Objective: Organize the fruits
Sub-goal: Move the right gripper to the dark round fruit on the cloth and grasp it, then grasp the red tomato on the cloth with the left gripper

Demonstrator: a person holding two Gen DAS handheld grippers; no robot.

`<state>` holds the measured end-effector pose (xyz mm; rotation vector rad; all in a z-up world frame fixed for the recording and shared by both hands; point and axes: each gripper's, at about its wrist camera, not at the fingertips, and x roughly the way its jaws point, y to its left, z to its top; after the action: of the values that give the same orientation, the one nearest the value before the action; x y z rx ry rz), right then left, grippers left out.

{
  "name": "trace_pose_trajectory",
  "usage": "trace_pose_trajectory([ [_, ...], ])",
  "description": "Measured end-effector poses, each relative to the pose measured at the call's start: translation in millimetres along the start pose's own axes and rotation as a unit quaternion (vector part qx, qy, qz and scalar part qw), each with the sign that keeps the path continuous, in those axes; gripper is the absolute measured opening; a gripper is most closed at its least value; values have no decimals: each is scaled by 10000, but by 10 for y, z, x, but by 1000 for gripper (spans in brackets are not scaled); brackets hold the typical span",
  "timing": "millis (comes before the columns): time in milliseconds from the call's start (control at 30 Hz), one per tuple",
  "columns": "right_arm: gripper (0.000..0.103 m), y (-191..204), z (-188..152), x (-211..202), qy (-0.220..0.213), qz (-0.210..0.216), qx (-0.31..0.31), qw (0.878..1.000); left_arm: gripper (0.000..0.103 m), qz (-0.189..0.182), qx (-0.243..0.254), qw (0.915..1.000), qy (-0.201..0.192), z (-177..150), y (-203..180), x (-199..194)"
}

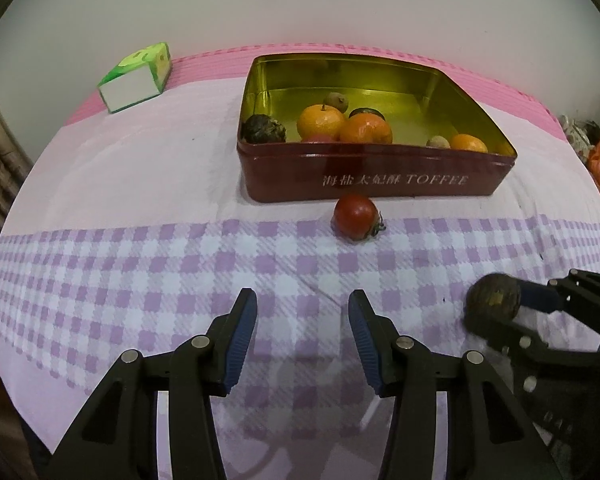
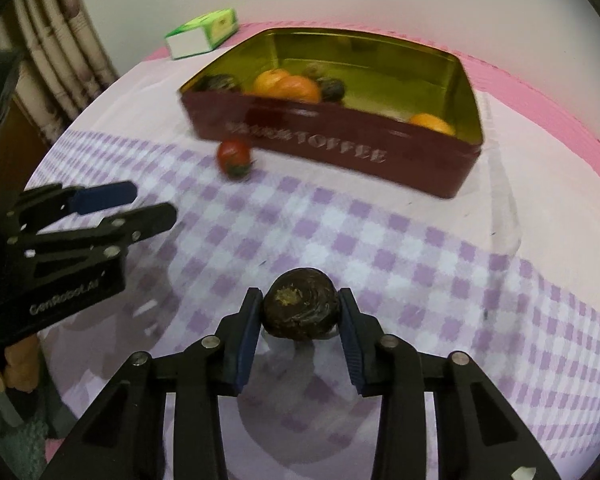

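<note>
Currently the right tool (image 2: 300,312) is clenched on a dark, rough-skinned round fruit (image 2: 302,308), its blue-padded fingers (image 2: 249,332) pressing it from both sides just above the purple-and-white checked cloth on the worktop (image 2: 420,240). Well short of the tin, this fruit sits nearer the camera than anything else on the cloth. The left tool (image 1: 302,320) is released, its jaws standing wide apart with nothing between them, pointed toward the tin.

The landmark is a dark red rectangular metal tin with a gold interior (image 1: 380,176), marked TOFFEE. Inside it lie several orange citrus fruits (image 1: 322,120), another dark rough fruit (image 1: 265,129) and some small brownish ones. Just in front of the tin's lettered wall, touching the cloth, rests a small red tomato-like fruit with a green calyx (image 1: 356,216). Behind the tin's left corner stands a green-and-white carton (image 1: 136,78).

The step in hand looks like carrying the gripped fruit to the tin. Next it would need lifting over the near wall and letting go above a bare patch of gold floor; the red fruit then remains, probably for the left tool.
</note>
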<state>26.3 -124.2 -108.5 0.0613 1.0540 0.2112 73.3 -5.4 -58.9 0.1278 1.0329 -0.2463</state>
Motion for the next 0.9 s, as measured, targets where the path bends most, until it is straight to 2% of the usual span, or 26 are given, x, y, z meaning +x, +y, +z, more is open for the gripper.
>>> trace_pose_trajectory([
  [367,35,-473,205,56,-186,-271,446,9985,49,-243,-157,9996,25,230,-70,144],
  [900,35,-499,240,91,-307,-294,422,9982,49,-295,-188,9993,97,484,-263,352],
])
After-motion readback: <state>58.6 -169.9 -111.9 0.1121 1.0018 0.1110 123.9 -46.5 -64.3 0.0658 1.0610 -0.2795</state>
